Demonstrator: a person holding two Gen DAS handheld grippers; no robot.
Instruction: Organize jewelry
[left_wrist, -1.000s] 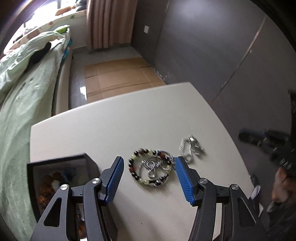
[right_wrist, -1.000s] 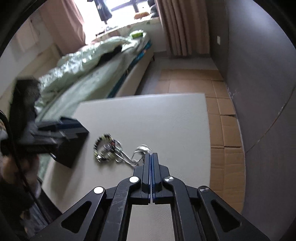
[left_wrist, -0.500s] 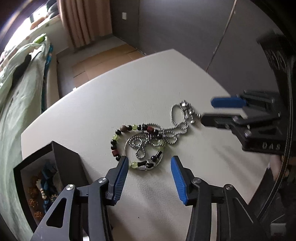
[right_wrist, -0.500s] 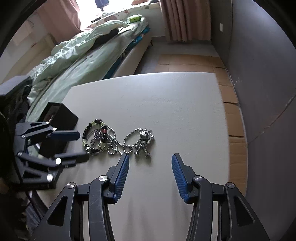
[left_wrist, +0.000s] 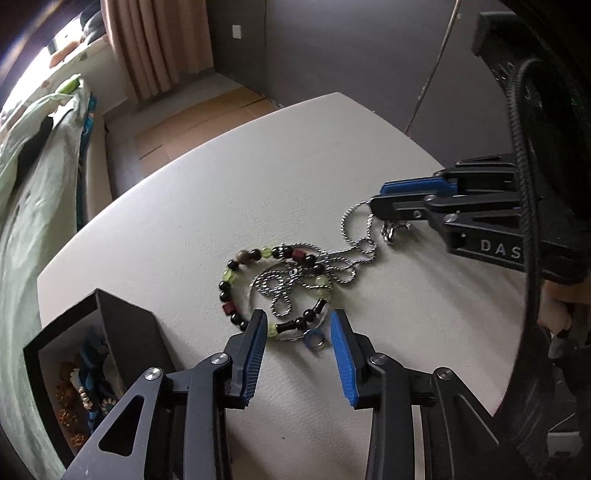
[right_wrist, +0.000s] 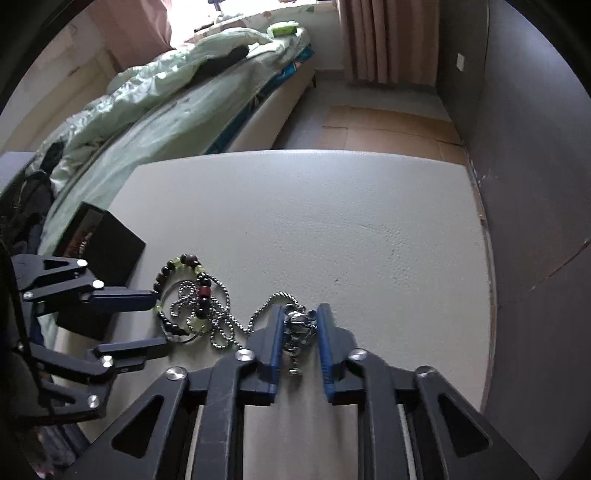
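Showing surface: pale textured tabletop (left_wrist: 207, 206), carrying all the jewelry.
Box: black open-topped storage box (left_wrist: 122, 332) at the table's left edge, already holding small beaded pieces; it stands just beside the left gripper.
Left gripper (left_wrist: 298, 334): blue-padded jaws stand apart, straddling the near arc of the bracelet without clamping it.
Right gripper (right_wrist: 300, 332): blue-padded jaws stand apart, one on each side of the pendant; whether the pads touch it cannot be told.
Bracelet: ring of black, yellow-green and dark red beads (left_wrist: 236, 275) lying flat, overlapping a thin clear hoop (left_wrist: 253, 295).
Chain: silver ball-chain necklace (left_wrist: 347, 258), coiled inside the bracelet and trailing out toward the right gripper; its long axis runs from the bracelet to the pendant, roughly across the table.
Pendant: small silver figure charm (right_wrist: 298, 326) at the chain's far end, its long axis running along the right gripper's fingers, its base toward the camera.
Ring: small blue ring (left_wrist: 313, 338) between the left pads, near the bracelet.
Risk: chain loops lie across the beads, so lifting the pendant would probably drag the bracelet and hoop along; a left closure could probably catch ring, hoop and beads together.
Stage: judged as pre-grasp on both sides.
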